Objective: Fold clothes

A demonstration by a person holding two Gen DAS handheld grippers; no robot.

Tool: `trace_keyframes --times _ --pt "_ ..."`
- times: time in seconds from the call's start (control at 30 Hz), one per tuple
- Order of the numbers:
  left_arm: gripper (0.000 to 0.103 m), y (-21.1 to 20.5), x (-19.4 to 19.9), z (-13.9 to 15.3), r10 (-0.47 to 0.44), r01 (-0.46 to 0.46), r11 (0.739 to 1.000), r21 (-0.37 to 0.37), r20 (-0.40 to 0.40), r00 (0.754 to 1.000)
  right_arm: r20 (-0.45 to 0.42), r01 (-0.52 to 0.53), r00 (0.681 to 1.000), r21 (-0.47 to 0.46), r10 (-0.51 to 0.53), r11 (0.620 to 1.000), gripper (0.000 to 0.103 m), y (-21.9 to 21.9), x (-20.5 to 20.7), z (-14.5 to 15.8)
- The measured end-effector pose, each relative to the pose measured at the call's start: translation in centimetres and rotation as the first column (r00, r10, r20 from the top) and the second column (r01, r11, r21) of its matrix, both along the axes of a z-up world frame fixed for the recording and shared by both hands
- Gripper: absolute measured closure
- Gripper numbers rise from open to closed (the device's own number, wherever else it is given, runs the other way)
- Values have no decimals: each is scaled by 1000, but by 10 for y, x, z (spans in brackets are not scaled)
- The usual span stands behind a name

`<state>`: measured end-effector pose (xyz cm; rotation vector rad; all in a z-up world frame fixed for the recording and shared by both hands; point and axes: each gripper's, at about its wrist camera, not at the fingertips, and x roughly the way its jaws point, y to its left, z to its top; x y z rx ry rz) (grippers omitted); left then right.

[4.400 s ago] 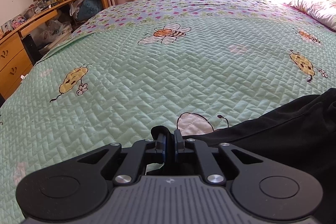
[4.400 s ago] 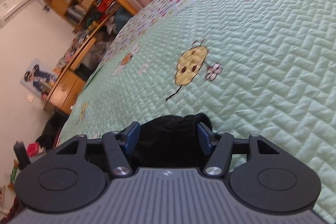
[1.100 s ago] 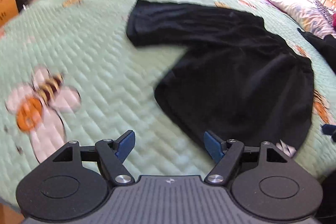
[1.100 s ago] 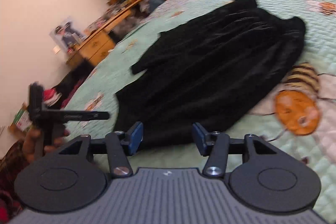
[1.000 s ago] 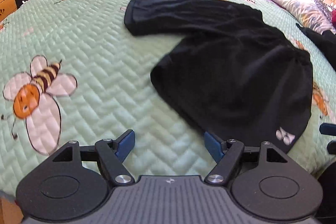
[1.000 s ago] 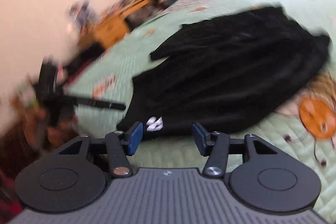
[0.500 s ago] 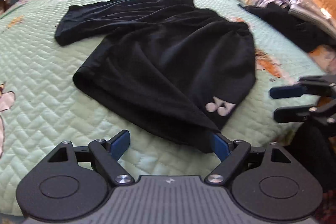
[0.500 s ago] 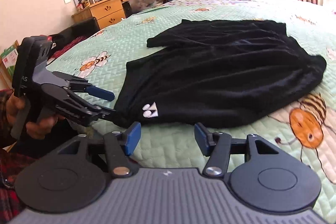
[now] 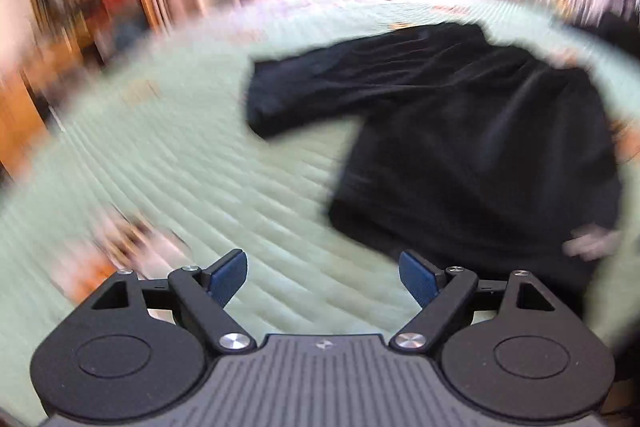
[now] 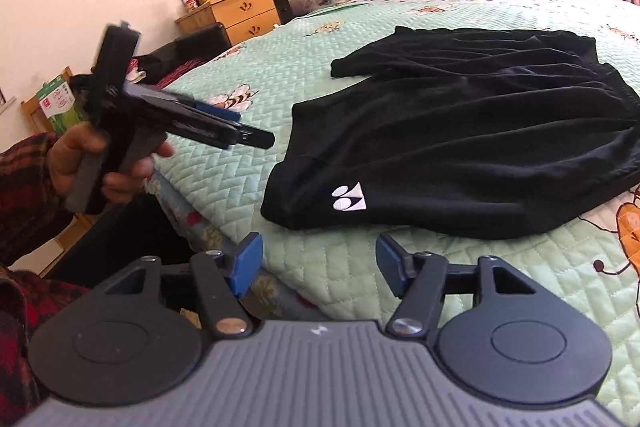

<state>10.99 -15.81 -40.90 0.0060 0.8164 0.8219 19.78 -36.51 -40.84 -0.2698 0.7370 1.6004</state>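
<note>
Over the quilt (image 10: 340, 279), right gripper (image 10: 316, 267) opening — empty (shorts (image 10: 460, 147) untouched)

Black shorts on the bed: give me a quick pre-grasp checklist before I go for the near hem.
1. Black shorts spread flat on the green quilt: ok.
2. Near hem with white logo exposed: ok.
3. Right gripper empty, jaws opening: ok.
4. Left gripper open, nothing between its jaws: ok.
5. Left wrist view sharp enough to aim: not ok, heavily blurred.
6. Both grippers clear of the fabric: ok.
</note>
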Motion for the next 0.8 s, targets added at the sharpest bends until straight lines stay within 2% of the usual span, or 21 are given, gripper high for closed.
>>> trace_keyframes --times 0.07,0.17,0.33,0.43,0.5,0.6,0.7,0.8 --pt "18 5 7 -8 -12 16 997 72 -57 998 1 3 1000 -4 -3 1000 38 3 0 -1" --pt "18 13 12 -13 -47 52 996 68 -73 996 6 2 1000 -13 -2 1000 38 6 -1 -2" --pt "18 24 16 -7 -69 72 995 63 -44 997 3 9 1000 -31 -9 999 38 10 0 -5" --pt "17 26 23 -11 -101 106 992 73 -80 992 -3 12 1000 -35 -12 999 37 12 1 -6" --pt "16 25 27 -18 -130 144 983 118 -119 984 -7 15 1000 -37 -15 999 37 13 2 -6" --pt "11 16 33 -26 -160 207 951 229 -208 965 -12 25 1000 -38 -25 999 36 12 4 -6" --pt "9 5 42 -38 -191 300 886 353 -311 931 -20 38 999 -42 -39 998 36 12 7 -7" --pt "8 5 50 -38 -185 318 852 416 -329 926 -24 45 999 -44 -46 998 36 12 7 -7"
